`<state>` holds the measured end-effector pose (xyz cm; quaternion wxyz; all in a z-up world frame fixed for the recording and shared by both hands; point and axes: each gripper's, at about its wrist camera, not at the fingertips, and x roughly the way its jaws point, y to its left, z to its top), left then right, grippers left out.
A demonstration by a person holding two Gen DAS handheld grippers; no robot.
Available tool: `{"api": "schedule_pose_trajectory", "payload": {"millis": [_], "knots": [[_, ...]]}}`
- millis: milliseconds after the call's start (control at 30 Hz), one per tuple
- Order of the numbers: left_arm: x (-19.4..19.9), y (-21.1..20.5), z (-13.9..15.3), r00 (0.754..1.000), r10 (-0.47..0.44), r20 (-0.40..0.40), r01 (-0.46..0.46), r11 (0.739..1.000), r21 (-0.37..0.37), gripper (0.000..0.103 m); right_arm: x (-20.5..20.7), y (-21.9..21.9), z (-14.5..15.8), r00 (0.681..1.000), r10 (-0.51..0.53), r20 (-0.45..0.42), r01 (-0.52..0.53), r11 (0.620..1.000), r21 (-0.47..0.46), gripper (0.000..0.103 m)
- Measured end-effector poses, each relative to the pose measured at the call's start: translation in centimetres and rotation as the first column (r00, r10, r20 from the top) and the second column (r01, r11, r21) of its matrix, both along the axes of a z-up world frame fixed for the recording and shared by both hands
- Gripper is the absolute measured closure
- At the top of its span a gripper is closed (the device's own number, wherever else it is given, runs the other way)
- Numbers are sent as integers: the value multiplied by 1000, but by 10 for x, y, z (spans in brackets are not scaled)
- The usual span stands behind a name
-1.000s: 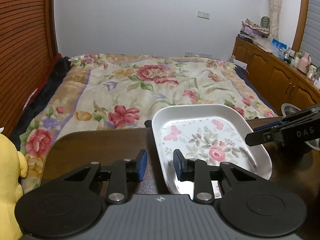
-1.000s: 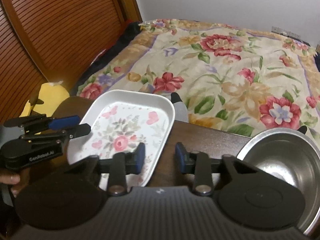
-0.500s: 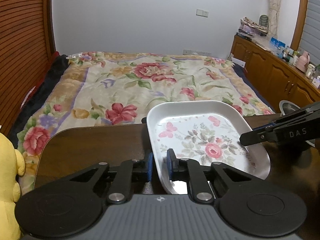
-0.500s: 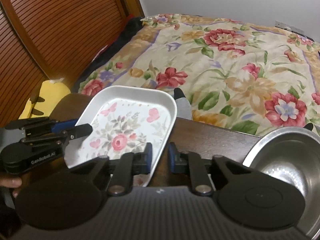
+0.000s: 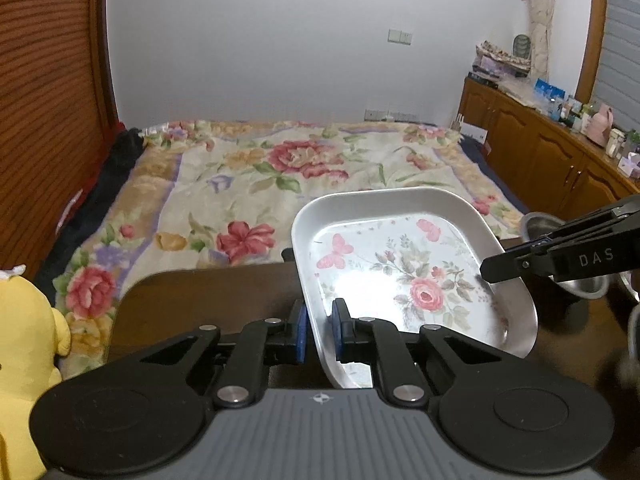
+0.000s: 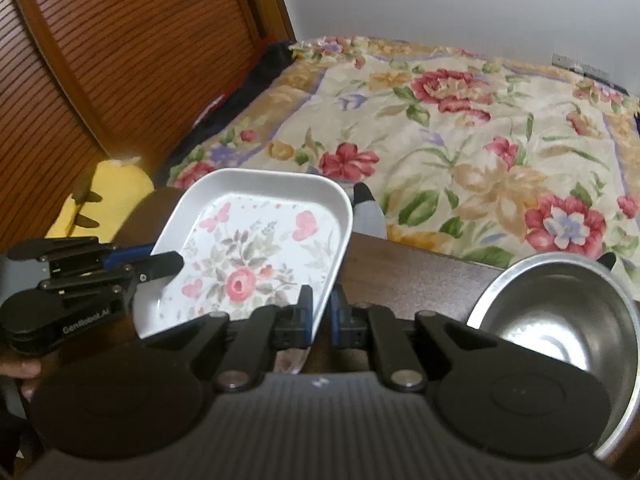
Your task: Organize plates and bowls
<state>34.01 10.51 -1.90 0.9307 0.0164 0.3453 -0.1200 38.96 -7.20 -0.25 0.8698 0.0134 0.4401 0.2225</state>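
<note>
The floral tray (image 5: pixel 404 276) is hanging tilted over the dark table (image 5: pixel 208 300), its left rim sitting between the left gripper's (image 5: pixel 319 330) blue pads, which are clamping it. The right gripper (image 6: pixel 320 314) is pinching the tray's right rim. A steel bowl (image 6: pixel 560 312) is resting on the table just right of that gripper.

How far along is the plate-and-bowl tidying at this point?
Early. Nothing looks stacked or put away yet. In hand: the floral plate is clamped on opposite rims by the left claw and right claw, tilted above the dark table. Left: the steel bowl sits untouched on the table.
</note>
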Motion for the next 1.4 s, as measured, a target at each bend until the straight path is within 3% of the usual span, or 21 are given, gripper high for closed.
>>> {"api": "schedule_pose_trajectory", "payload": {"millis": [300, 700, 1400], "knots": [[-40, -10, 41, 997, -26, 72, 25, 1000, 12, 88, -38, -8, 39, 996, -2, 84, 3, 1000, -16, 93], [-90, -19, 70, 990, -51, 128, 47, 998, 36, 88, -84, -22, 69, 986, -9, 165, 14, 1000, -26, 93], [-146, -19, 75, 986, -79, 147, 69, 995, 66, 89, -144, -34, 68, 983, -14, 184, 12, 1000, 14, 93]]}}
